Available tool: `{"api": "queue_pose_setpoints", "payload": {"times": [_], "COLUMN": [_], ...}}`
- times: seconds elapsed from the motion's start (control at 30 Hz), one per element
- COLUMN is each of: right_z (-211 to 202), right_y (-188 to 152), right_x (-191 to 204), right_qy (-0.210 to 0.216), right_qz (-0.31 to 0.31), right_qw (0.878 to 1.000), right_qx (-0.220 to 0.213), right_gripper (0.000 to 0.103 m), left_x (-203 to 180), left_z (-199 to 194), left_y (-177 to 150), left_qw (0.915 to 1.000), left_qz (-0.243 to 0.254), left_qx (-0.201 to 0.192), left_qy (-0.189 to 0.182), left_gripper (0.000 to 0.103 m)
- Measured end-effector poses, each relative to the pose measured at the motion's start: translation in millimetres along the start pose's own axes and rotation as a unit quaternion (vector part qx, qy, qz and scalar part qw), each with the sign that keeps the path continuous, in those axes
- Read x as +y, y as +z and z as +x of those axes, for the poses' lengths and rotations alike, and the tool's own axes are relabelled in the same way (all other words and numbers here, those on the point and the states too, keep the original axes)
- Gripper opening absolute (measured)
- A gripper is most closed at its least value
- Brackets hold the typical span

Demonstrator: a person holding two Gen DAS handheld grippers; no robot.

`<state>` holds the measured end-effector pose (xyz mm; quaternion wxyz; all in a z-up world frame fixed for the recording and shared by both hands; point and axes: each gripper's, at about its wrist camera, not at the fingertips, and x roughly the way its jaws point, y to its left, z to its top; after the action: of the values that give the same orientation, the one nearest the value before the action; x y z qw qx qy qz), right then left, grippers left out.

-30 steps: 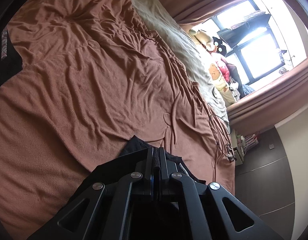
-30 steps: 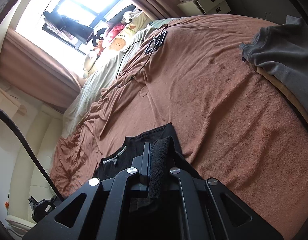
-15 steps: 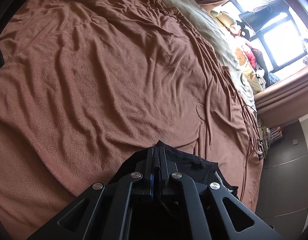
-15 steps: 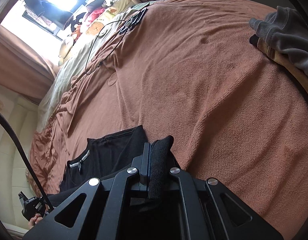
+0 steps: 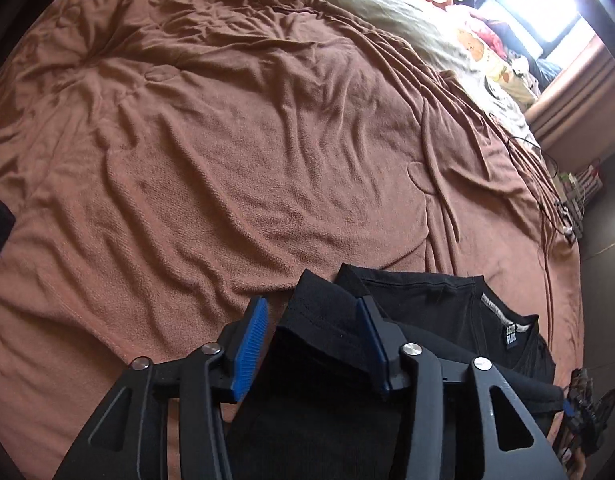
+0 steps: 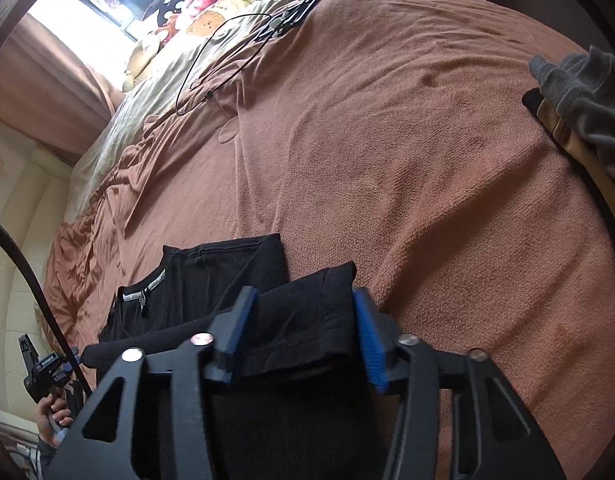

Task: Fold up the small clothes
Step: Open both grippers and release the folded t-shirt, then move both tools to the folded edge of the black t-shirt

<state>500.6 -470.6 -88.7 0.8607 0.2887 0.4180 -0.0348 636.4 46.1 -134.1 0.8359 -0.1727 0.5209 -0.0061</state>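
A black T-shirt (image 5: 435, 300) (image 6: 199, 280) with a grey neck label lies on the brown blanket (image 5: 227, 140) (image 6: 387, 140), its near part folded over toward the collar. My left gripper (image 5: 311, 304) hovers low over the fold's left corner. Its jaws are opening, and the black cloth lies loose between the blue pads (image 5: 249, 340). My right gripper (image 6: 301, 296) is at the fold's right corner, jaws also opening, with cloth slack between its pads (image 6: 367, 336). The shirt's lower half is hidden under both grippers.
A grey garment pile (image 6: 579, 96) sits at the bed's right edge. A black cable loop (image 6: 223, 60) and a small device lie near the pale sheet, with plush toys (image 6: 211, 4) by the window. A hand (image 6: 49, 404) holds the other gripper at the lower left.
Both grippers were shut on the black cloth and now stand apart with it slack between the pads. Both carried the fold forward over the shirt, and the left one sank toward the bed.
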Motion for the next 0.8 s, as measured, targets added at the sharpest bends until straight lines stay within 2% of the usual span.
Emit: {"api": "queue_pose_setpoints", "payload": {"times": [0.1, 0.23, 0.3, 0.47, 0.8], "right_z": [-13, -18, -18, -17, 21], "right_y": [-3, -11, -17, -30, -42], "right_x": [7, 22, 31, 48, 65], "right_qy": [-0.012, -0.043, -0.062, -0.108, -0.17], "right_qz": [-0.03, -0.082, -0.114, -0.184, -0.254], "right_qw": [0.999, 0.996, 0.991, 0.976, 0.949], "right_qx": [-0.006, 0.006, 0.017, 0.032, 0.082], "right_gripper": [0.067, 0.067, 0.067, 0.067, 0.067], "left_x": [-3, -8, -12, -20, -33], "left_z": [-8, -12, -12, -3, 39], "left_y": [-4, -13, -20, -37, -51], "left_qw": [0.9993, 0.9951, 0.99, 0.9767, 0.9555], "left_qz": [0.035, 0.091, 0.128, 0.194, 0.255], "left_qx": [0.002, 0.013, 0.024, 0.044, 0.079], "left_qy": [0.012, 0.039, 0.053, 0.081, 0.124], "left_gripper": [0.062, 0.065, 0.068, 0.069, 0.069]}}
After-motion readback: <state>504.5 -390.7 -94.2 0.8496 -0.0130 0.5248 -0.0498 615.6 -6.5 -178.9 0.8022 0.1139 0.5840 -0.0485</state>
